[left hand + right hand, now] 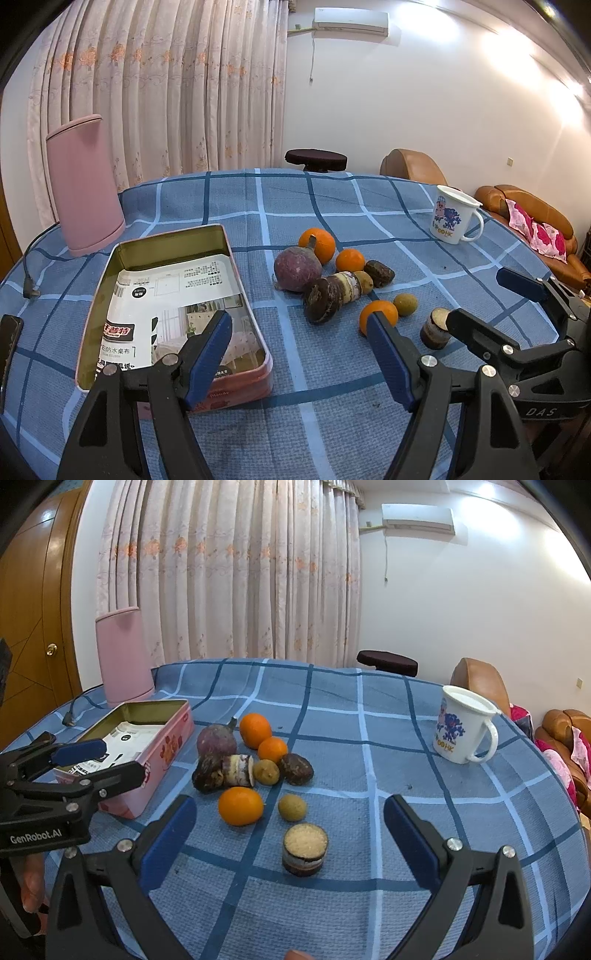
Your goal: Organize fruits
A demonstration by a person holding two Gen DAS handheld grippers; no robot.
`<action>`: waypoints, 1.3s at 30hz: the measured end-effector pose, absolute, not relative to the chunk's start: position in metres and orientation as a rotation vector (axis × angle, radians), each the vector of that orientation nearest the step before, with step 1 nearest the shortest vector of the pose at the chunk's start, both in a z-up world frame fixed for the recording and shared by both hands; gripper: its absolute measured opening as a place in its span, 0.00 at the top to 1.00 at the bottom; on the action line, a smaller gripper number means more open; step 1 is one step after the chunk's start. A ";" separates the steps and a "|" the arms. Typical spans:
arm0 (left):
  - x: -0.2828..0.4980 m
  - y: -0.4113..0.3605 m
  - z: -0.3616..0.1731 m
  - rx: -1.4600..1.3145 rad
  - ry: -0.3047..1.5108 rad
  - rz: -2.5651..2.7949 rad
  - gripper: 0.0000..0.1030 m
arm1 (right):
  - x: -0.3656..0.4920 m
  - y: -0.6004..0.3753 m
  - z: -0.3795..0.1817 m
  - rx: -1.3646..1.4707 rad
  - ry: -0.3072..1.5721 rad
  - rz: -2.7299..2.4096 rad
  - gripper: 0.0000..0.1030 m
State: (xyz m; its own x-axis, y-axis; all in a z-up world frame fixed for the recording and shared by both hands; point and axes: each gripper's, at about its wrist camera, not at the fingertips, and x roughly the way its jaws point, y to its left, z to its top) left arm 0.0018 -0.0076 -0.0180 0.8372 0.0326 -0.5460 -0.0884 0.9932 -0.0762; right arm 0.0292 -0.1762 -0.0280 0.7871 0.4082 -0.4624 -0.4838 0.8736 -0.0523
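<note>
Fruit lies in a loose cluster on the blue checked tabletop (369,746), just right of an open pink tin (122,280) whose floor is lined with a printed leaflet. Three oranges show: the largest (255,730) at the back, a smaller one (272,749) just beside it, and a third (240,806) nearer the cameras. A round purple root (216,740) touches the back orange, and a dark, cut taro-like piece (221,771) lies on its side in front of it. What looks like a small brown-green fruit (291,807) sits apart to the right of the near orange, though the view is too coarse to name it. A cut stub (305,849) stands upright, pale face up, nearest the right gripper (290,834). Both it and the left gripper (299,350) hang above the cloth with jaws spread wide, grasping nothing. A white printed mug (463,725) stands well apart at the right, and a pink cylinder (83,184) stands behind the tin.
</note>
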 end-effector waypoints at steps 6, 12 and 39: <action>0.002 -0.009 -0.020 -0.097 0.580 0.062 0.26 | 0.029 -0.177 -0.029 -0.172 0.460 0.483 0.00; 0.003 -0.011 -0.023 -0.097 0.586 0.062 0.26 | 0.031 -0.178 -0.036 -0.178 0.470 0.469 0.00; 0.048 -0.066 -0.040 0.000 0.683 -0.113 0.44 | 0.068 -0.211 -0.067 -0.067 0.666 0.516 0.64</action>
